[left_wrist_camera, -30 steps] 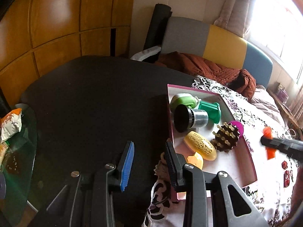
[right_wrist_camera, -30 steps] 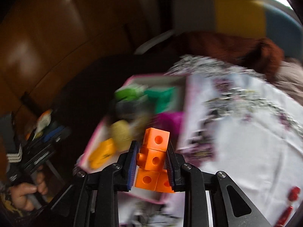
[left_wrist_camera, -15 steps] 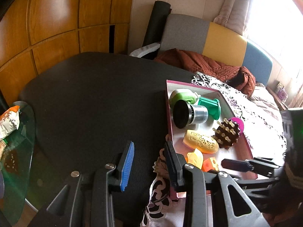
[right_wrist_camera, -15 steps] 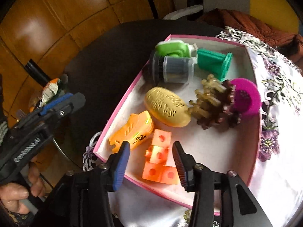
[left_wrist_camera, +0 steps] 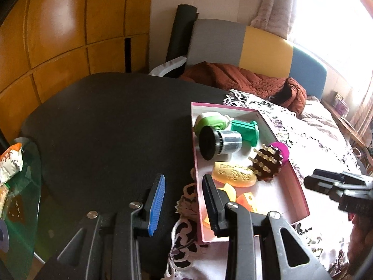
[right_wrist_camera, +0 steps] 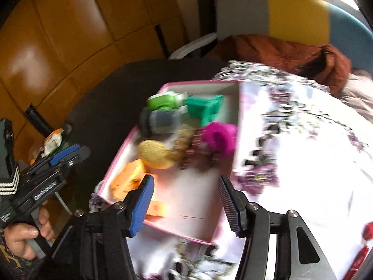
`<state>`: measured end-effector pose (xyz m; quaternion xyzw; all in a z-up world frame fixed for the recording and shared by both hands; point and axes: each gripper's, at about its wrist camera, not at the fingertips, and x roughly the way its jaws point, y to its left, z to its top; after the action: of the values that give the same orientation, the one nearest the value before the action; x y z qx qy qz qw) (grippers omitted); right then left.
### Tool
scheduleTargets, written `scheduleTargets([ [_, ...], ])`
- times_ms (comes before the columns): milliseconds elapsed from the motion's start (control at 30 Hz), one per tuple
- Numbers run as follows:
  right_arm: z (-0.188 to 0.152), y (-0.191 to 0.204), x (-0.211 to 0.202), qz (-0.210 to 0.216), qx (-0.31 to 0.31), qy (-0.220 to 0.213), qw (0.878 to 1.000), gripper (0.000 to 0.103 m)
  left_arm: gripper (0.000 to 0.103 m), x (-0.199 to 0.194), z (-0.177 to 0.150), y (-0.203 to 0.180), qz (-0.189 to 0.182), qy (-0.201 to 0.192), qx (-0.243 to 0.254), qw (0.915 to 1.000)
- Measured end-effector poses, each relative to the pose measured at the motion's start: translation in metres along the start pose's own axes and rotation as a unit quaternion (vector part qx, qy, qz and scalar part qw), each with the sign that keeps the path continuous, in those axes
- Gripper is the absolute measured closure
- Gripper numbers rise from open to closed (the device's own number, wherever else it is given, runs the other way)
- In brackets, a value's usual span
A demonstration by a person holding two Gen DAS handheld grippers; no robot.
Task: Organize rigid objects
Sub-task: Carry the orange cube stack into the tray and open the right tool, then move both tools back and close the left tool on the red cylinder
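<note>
A pink-rimmed box [left_wrist_camera: 195, 163] [right_wrist_camera: 121, 154] lies on a flowered lace cloth. It holds a green gadget [left_wrist_camera: 209, 121], a black and grey cylinder [left_wrist_camera: 219, 142], a green spool [left_wrist_camera: 247, 133], a brown spiked massager [left_wrist_camera: 265, 165], a magenta disc [left_wrist_camera: 281, 150], a yellow oval [left_wrist_camera: 233, 175] and an orange block [left_wrist_camera: 246, 200] [right_wrist_camera: 158, 208]. My right gripper [right_wrist_camera: 186, 205] hovers over the box's near end. Its jaws are opening, nothing is between them, and the view is blurred. My left gripper [left_wrist_camera: 184, 200] stands open and empty beside the box's left rim.
A black round table [left_wrist_camera: 105, 121] carries the cloth. A glass side table [left_wrist_camera: 21, 186] with a snack packet stands at the far left. A sofa with a brown blanket [left_wrist_camera: 244, 79] is behind. A red object [right_wrist_camera: 363, 245] lies on the cloth at lower right. A hand [right_wrist_camera: 21, 235] holds the left gripper.
My right gripper let go of the orange block, which now lies in the box. Its jaws spread wider and it pulled back from the box. The left gripper kept still.
</note>
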<state>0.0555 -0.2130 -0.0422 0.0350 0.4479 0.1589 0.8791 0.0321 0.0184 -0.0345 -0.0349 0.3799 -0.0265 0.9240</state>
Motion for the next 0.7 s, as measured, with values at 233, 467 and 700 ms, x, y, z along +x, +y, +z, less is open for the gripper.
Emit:
scheduleTargets([
  [233, -0.005, -0.076, -0.030, -0.075, 0.068, -0.019, 0.995, 0.038, 0.070, -0.003, 0.000, -0.019, -0.014, -0.001, 0.031, 0.9994],
  [467, -0.016, -0.162, -0.075, -0.166, 0.150, -0.053, 0.973, 0.032, 0.070, -0.006, 0.000, -0.045, -0.031, -0.001, 0.069, 0.9972],
  [700, -0.044, -0.248, -0.124, -0.280, 0.282, -0.120, 0.910, 0.031, 0.070, -0.009, 0.002, -0.083, -0.064, -0.002, 0.122, 0.9905],
])
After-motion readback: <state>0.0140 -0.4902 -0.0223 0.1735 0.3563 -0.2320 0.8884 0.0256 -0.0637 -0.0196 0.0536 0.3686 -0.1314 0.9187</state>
